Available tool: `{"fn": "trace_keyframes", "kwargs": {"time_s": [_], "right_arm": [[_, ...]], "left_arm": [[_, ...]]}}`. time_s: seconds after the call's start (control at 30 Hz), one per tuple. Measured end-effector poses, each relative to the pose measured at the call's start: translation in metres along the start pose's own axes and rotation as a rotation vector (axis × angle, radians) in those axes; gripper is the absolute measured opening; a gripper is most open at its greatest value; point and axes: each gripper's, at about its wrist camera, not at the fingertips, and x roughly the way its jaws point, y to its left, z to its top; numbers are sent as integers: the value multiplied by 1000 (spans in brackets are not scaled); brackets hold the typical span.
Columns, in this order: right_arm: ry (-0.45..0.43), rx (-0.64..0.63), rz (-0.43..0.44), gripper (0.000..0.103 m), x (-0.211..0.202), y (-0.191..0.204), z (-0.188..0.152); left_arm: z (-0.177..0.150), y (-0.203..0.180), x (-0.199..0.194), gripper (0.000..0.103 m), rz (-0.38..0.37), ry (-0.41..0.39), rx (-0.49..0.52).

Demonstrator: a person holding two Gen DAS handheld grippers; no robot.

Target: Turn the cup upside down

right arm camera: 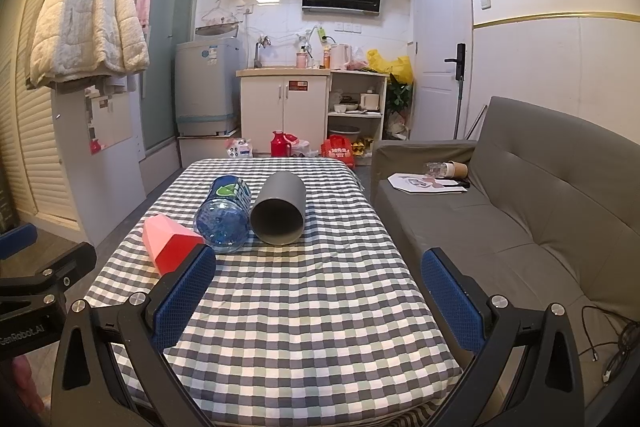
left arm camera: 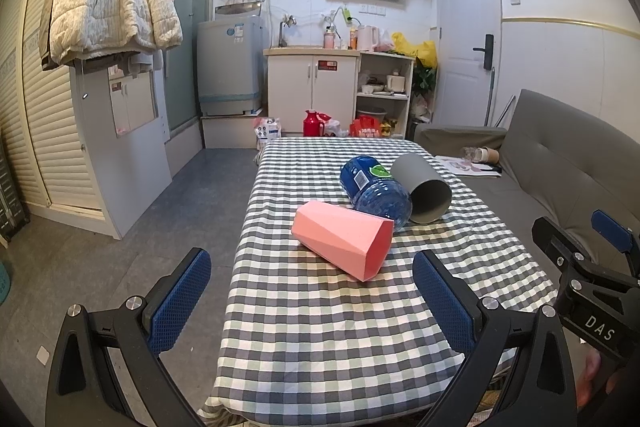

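Note:
A pink faceted cup (left arm camera: 344,241) lies on its side on the checked table (left arm camera: 320,327), mouth toward me. A blue clear plastic cup (left arm camera: 376,189) and a grey cup (left arm camera: 422,187) lie on their sides just behind it, touching each other. My left gripper (left arm camera: 312,291) is open and empty, near the table's front edge, short of the pink cup. In the right wrist view the pink cup (right arm camera: 170,245), blue cup (right arm camera: 224,213) and grey cup (right arm camera: 278,213) lie ahead. My right gripper (right arm camera: 318,293) is open and empty above the table's near half.
A grey sofa (right arm camera: 520,211) runs along the table's right side, with papers and a paper cup (right arm camera: 456,169) on it. Cables (right arm camera: 612,343) lie on the sofa near my right gripper. Beyond the table stand a cabinet (left arm camera: 312,87), shelf and washing machine (left arm camera: 228,63). The right gripper's frame (left arm camera: 588,267) shows at the left wrist view's right edge.

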Motion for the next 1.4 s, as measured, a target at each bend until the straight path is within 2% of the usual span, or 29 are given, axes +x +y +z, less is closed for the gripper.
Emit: {"fn": "trace_keyframes", "kwargs": {"time_s": [0.17,0.4,0.7,0.93,1.07,1.27,1.4], "right_arm": [[20,-13,12,103,-2,0,4],[78,-4,44,103,18,-8,26],[251,60,92,103,116,-11,72],[381,35,132,103,200,13,66],[441,53,142,93,229,18,55],[481,97,169,90,244,13,42],[505,132,228,71,241,11,39]], "left_arm": [[3,4,4,103,12,27,-19],[24,10,33,103,50,126,-28],[55,26,92,103,84,198,-44],[60,36,141,103,128,263,-48],[58,41,156,103,128,291,-71],[48,35,159,103,118,309,-55],[48,33,155,103,118,316,-45]]}}
